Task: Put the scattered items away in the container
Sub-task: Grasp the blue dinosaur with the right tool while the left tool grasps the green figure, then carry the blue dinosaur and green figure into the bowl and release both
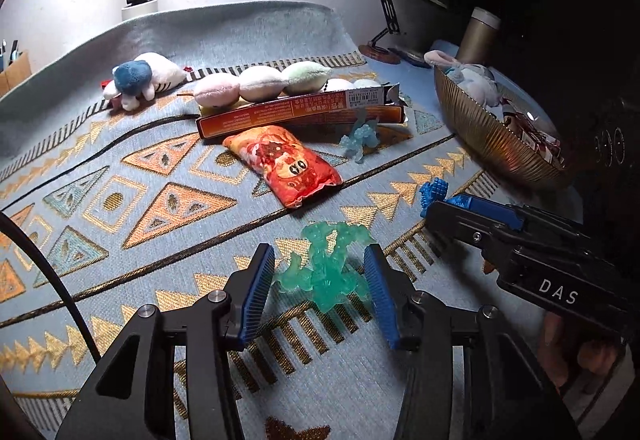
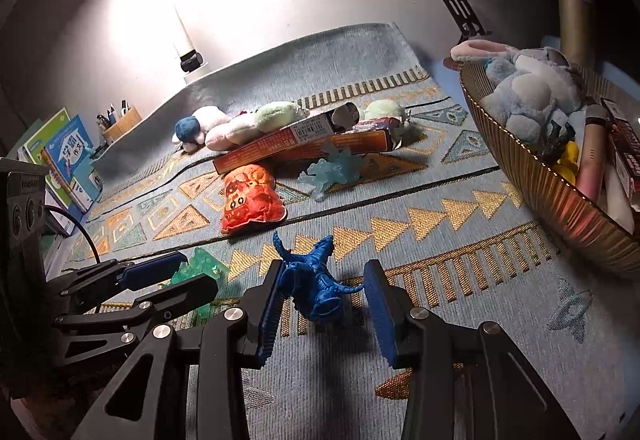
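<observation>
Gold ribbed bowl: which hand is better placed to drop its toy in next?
Right, probably. The right gripper holds the blue plastic dragon figure, with the gold ribbed bowl close beside it; the left gripper sits farther away.

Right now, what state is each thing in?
left gripper: closed on green figure
right gripper: closed on blue figure
orange box: lying flat, end flap open
bowl: partly filled
red pouch: loose on cloth
pale blue figure: loose on cloth

Plush toys (image 1: 224, 84) behind box (image 1: 300, 110), bowl (image 1: 488, 144) right, on rug (image 1: 160, 208)
</observation>
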Demonstrator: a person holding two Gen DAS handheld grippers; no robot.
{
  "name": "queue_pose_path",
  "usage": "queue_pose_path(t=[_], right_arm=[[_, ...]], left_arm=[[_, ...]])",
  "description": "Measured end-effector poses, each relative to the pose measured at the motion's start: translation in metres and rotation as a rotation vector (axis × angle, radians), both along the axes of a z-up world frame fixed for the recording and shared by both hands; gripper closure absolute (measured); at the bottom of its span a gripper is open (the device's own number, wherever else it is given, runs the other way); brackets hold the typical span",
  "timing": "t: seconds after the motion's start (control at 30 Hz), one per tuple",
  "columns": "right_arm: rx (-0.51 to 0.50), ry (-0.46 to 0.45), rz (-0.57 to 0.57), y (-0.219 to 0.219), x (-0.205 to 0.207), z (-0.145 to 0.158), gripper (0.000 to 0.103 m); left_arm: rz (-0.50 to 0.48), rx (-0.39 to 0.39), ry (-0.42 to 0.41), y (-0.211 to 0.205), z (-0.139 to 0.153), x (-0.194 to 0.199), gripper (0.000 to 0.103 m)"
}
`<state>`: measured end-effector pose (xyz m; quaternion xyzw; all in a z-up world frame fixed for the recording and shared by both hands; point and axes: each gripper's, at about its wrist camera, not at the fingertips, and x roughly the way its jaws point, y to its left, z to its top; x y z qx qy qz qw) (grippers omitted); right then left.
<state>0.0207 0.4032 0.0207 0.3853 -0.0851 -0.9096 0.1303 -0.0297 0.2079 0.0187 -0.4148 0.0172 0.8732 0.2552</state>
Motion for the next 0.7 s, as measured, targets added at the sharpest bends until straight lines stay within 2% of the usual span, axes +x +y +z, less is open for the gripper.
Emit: queue_pose_path(t=[0.2, 0.37, 0.6, 0.7], right_arm=[[-0.024, 0.031, -0.007, 0.01, 0.02, 0.01, 0.064], [-0.078, 0.06, -0.062, 0.045, 0.042, 0.032, 0.064], [-0.1, 0.265, -0.279, 0.133, 0.08, 0.105, 0.064], [-0.101, 0.313, -0.407, 0.173, 0.092, 0.125, 0.064]], left_arm=[[-0.02, 0.011, 0.061, 0.009, 0.027, 0.017, 0.059], [-0.051, 0.061, 0.104, 0.028, 0.055, 0.025, 0.059], [-0.048, 0.16, 0.183, 0.068, 0.103, 0.019, 0.059], [-0.076, 0.176, 0.212, 0.09, 0.121, 0.014, 0.059]])
